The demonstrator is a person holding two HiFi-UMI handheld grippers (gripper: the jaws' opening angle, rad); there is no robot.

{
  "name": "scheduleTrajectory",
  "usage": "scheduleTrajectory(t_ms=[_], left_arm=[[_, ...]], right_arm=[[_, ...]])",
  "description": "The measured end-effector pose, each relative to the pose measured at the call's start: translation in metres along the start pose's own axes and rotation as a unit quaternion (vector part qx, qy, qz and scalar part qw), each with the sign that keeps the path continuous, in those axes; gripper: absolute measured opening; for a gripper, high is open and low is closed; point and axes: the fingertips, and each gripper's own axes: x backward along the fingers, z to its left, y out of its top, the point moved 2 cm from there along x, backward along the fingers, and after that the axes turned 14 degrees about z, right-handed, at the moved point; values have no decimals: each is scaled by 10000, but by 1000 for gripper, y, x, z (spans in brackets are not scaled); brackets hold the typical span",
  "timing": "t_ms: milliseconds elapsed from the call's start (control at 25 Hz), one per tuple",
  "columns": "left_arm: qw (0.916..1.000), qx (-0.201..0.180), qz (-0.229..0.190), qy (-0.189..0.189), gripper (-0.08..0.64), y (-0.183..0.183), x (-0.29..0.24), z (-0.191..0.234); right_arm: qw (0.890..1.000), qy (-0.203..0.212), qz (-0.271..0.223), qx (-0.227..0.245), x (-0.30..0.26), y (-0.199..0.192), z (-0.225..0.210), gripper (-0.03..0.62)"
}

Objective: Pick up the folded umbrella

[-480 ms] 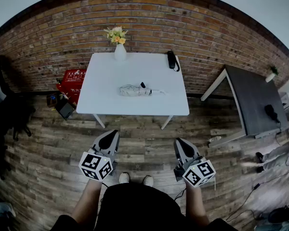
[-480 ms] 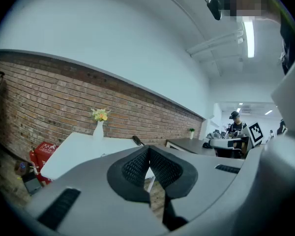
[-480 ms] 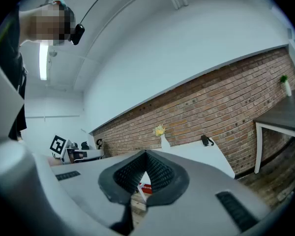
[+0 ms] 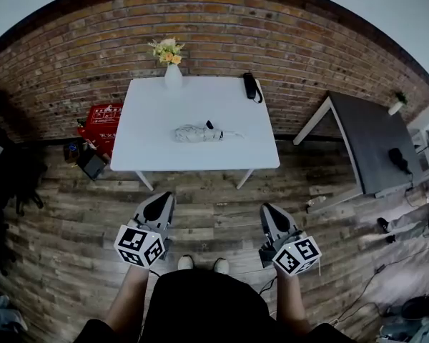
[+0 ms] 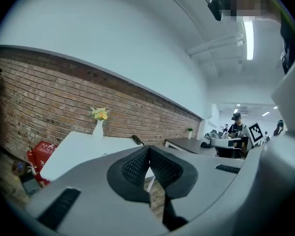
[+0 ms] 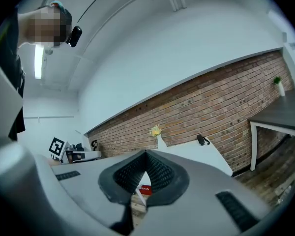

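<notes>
The folded umbrella (image 4: pixel 198 133), pale grey with a black strap and a thin handle end pointing right, lies in the middle of the white table (image 4: pixel 200 98). Both grippers are held low over the wooden floor, well short of the table's near edge. My left gripper (image 4: pixel 159 204) (image 5: pixel 148 149) points toward the table, shut with nothing between its pads. My right gripper (image 4: pixel 271 214) (image 6: pixel 145 154) is level with it, also shut and empty. In both gripper views the jaws hide the umbrella.
A white vase of yellow flowers (image 4: pixel 172 73) and a black handset (image 4: pixel 250 86) stand at the table's far edge by the brick wall. A dark grey table (image 4: pixel 372 141) stands to the right. A red box (image 4: pixel 104 120) and dark items lie to the left.
The head view has shifted slightly, so the table sits a little higher and further left in the picture. Both grippers keep the same pose and stay shut.
</notes>
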Motion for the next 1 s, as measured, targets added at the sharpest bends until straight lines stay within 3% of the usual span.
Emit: scheduleTrajectory(t_ms=[360,1000], left_arm=[[9999,43,42,-96,14,-8,12,21],[9994,89,180,-273,14,-32,49,74]], right_arm=[[9994,-42,-113,-310,-5,-4,13,21],[9987,-284,75,-405,-27,-26,61,21]])
